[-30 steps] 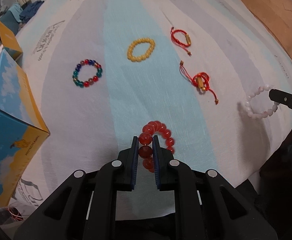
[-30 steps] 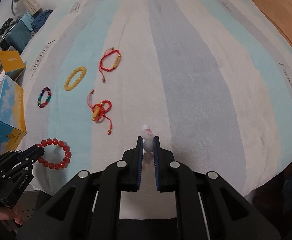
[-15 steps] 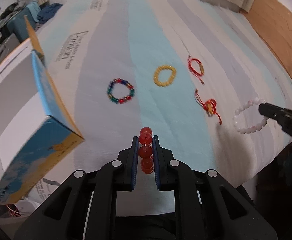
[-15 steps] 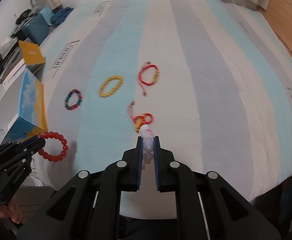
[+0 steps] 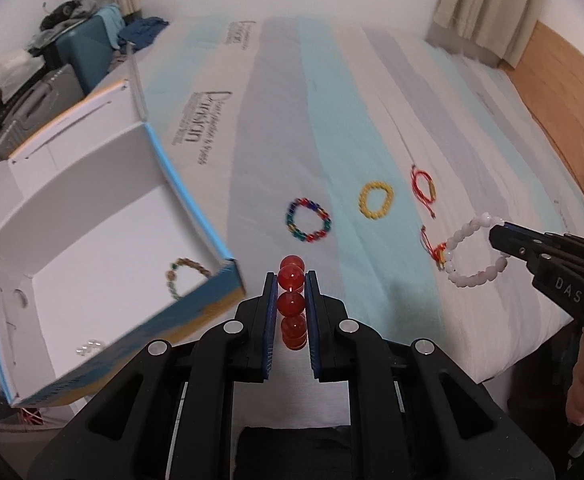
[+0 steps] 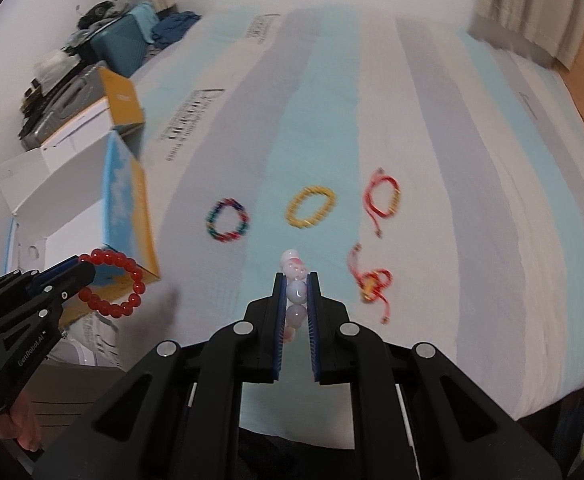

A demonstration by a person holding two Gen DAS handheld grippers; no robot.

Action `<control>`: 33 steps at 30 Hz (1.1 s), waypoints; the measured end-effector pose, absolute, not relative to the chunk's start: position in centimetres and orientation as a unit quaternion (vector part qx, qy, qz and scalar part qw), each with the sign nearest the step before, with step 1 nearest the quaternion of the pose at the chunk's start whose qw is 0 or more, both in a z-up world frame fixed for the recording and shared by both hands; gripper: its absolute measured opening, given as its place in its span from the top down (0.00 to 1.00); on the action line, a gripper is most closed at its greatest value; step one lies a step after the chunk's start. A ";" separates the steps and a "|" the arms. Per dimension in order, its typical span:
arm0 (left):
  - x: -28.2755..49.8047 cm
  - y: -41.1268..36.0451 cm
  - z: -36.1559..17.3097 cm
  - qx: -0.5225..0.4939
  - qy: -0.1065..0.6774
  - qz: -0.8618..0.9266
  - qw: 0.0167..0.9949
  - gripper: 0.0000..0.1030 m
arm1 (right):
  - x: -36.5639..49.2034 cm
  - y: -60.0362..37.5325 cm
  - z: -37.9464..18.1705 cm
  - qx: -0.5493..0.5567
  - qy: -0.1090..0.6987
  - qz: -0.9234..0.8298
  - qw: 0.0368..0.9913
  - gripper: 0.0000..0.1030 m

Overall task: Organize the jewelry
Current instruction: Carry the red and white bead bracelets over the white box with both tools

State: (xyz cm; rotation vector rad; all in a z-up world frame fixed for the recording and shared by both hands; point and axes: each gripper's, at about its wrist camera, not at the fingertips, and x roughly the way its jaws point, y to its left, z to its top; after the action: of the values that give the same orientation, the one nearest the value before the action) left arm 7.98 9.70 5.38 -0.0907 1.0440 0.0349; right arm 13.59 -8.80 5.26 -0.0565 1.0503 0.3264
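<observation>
Red bead bracelet [image 5: 291, 304] and pale pink bead bracelet [image 5: 474, 251], both lifted above a striped bed [image 5: 372, 100].
Left gripper [image 5: 291, 292] jaws clamp the red one beside an open box [image 5: 196, 216]; right gripper [image 6: 296, 292] jaws clamp the pink.

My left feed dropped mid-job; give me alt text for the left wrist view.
The left gripper is shut on a red bead bracelet, beside an open white box holding a brownish bracelet. On the striped bedspread lie four bracelets; the right gripper holds a pale pink one.
</observation>
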 end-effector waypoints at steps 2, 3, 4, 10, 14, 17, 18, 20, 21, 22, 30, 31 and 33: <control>7.7 10.7 6.1 -0.046 0.493 0.022 0.868 0.88 | 13.4 -7.2 6.1 -0.033 0.494 0.166 0.853 0.91; 7.5 11.1 6.4 -0.048 0.492 0.024 0.869 0.88 | 13.3 -6.6 6.4 -0.036 0.492 0.170 0.853 0.91; 7.3 11.7 6.8 -0.050 0.489 0.028 0.870 0.88 | 13.2 -5.8 6.8 -0.039 0.489 0.175 0.854 0.91; 5.8 15.2 8.8 -0.060 0.475 0.046 0.877 0.88 | 12.2 -0.8 8.1 -0.053 0.481 0.205 0.851 0.91; 4.8 17.6 9.7 -0.067 0.471 0.062 0.877 0.88 | 11.5 2.8 8.7 -0.063 0.479 0.230 0.845 0.91; 4.0 19.7 10.0 -0.073 0.469 0.076 0.877 0.88 | 11.0 5.0 9.0 -0.071 0.476 0.243 0.842 0.91; 3.6 20.4 10.0 -0.076 0.468 0.080 0.877 0.88 | 10.8 5.9 9.1 -0.073 0.476 0.248 0.841 0.91; 3.1 21.6 10.0 -0.080 0.469 0.088 0.875 0.88 | 10.3 7.7 9.2 -0.082 0.474 0.259 0.838 0.91; 2.8 22.4 10.0 -0.083 0.469 0.094 0.874 0.88 | 10.1 8.5 9.3 -0.085 0.473 0.262 0.837 0.91; 2.6 22.9 9.9 -0.085 0.469 0.098 0.873 0.88 | 9.9 9.4 9.3 -0.088 0.473 0.267 0.835 0.91; 0.9 27.8 8.3 -0.102 0.484 0.134 0.859 0.88 | 8.6 15.4 8.6 -0.108 0.472 0.301 0.822 0.91; 0.7 28.5 7.8 -0.105 0.488 0.137 0.856 0.88 | 8.5 16.2 8.3 -0.112 0.474 0.303 0.819 0.91; 0.6 29.6 6.9 -0.111 0.495 0.144 0.850 0.88 | 8.5 17.3 7.6 -0.118 0.480 0.306 0.813 0.91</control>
State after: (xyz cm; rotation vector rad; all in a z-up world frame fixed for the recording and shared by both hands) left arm 0.56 29.61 6.90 -0.2330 1.0433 0.3041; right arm 8.47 17.34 7.63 -0.2528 1.0254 0.6537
